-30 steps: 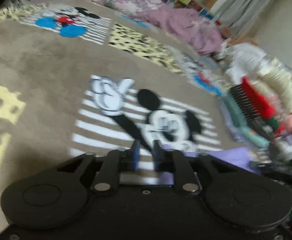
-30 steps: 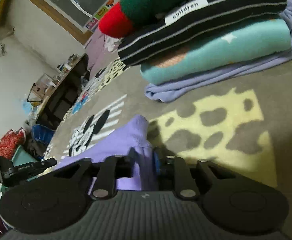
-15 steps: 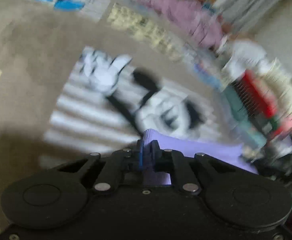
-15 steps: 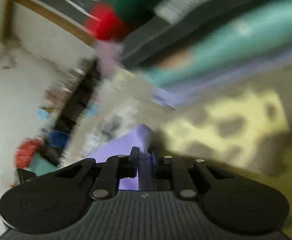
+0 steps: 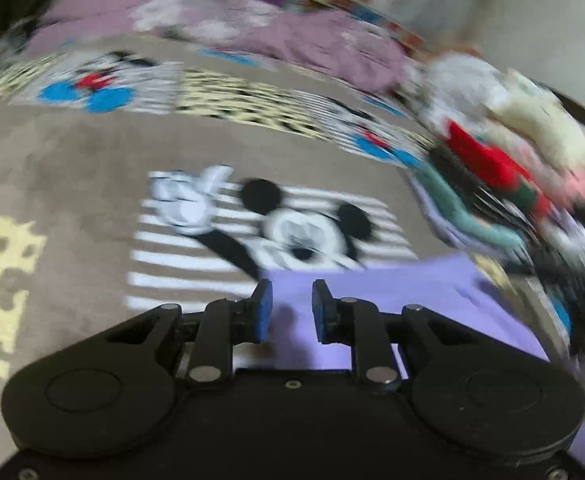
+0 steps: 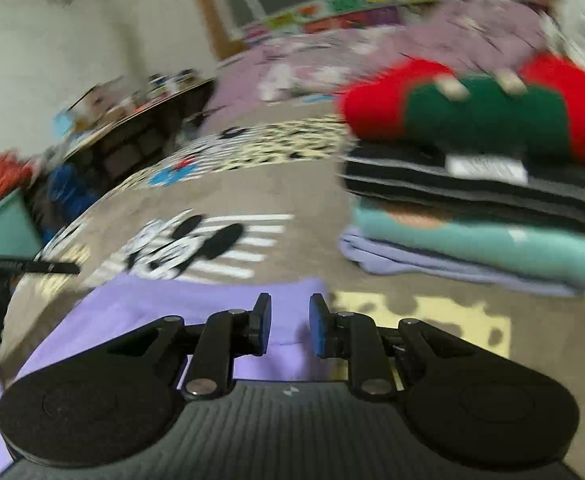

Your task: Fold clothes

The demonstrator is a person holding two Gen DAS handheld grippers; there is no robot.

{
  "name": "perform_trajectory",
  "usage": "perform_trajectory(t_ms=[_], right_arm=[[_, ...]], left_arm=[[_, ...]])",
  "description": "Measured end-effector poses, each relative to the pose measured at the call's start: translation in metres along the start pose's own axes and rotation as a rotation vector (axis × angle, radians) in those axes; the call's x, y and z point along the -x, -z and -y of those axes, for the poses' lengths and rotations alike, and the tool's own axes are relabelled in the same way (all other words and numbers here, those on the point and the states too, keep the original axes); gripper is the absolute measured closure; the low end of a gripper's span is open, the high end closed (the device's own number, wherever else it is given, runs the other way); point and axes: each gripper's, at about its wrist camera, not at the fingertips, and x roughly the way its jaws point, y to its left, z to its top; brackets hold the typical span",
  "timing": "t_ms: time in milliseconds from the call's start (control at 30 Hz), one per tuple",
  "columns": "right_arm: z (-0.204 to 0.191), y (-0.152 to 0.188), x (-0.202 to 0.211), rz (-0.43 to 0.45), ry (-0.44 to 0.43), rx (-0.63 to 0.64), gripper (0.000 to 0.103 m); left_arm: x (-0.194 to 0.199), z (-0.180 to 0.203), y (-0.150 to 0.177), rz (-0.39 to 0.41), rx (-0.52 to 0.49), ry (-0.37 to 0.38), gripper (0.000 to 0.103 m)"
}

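A lilac garment (image 5: 412,292) lies flat on the grey cartoon-print blanket (image 5: 72,168), its far edge straight. My left gripper (image 5: 291,308) hovers over the garment's left part; its jaws are opening and nothing is pinched between the blue pads. In the right wrist view the same lilac garment (image 6: 152,312) spreads to the left under my right gripper (image 6: 290,322). Those jaws are opening too, with a clear gap and no cloth between them. Both views are motion-blurred.
A stack of folded clothes (image 6: 472,208), red and green on top, then striped, teal and lilac, stands to the right; the left wrist view shows this stack (image 5: 492,184) too. A mauve bedspread (image 5: 292,36) lies behind. Dark furniture (image 6: 140,136) stands at the left.
Both grippers were shut on the lilac cloth's edge half a second ago. They have let go and drawn up and back, and the garment now lies flat.
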Motion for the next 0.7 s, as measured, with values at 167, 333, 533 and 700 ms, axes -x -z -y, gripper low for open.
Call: perform_trajectory(t_ms=[167,333,533,700], right_arm=[[-0.010,0.015,-0.018,-0.125,0.028,0.085,0.081],[0.000,0.020,0.000,-0.098,0.050,0.022,0.081],[-0.023,0.039,0.073,-0.050,0.048,0.046,0.080],[-0.054,0.094,0.091,-0.065,0.067,0.088,0.081]], left_arm=[[-0.034,0.021,0.035,-0.152,-0.145,-0.099,0.084],[-0.005,0.042,0.040,-0.092,-0.152,-0.139,0.084],[0.054,0.108,0.077,-0.055,-0.290,-0.195,0.062],[0.076,0.152,0.121,-0.030,-0.268,-0.158,0.060]])
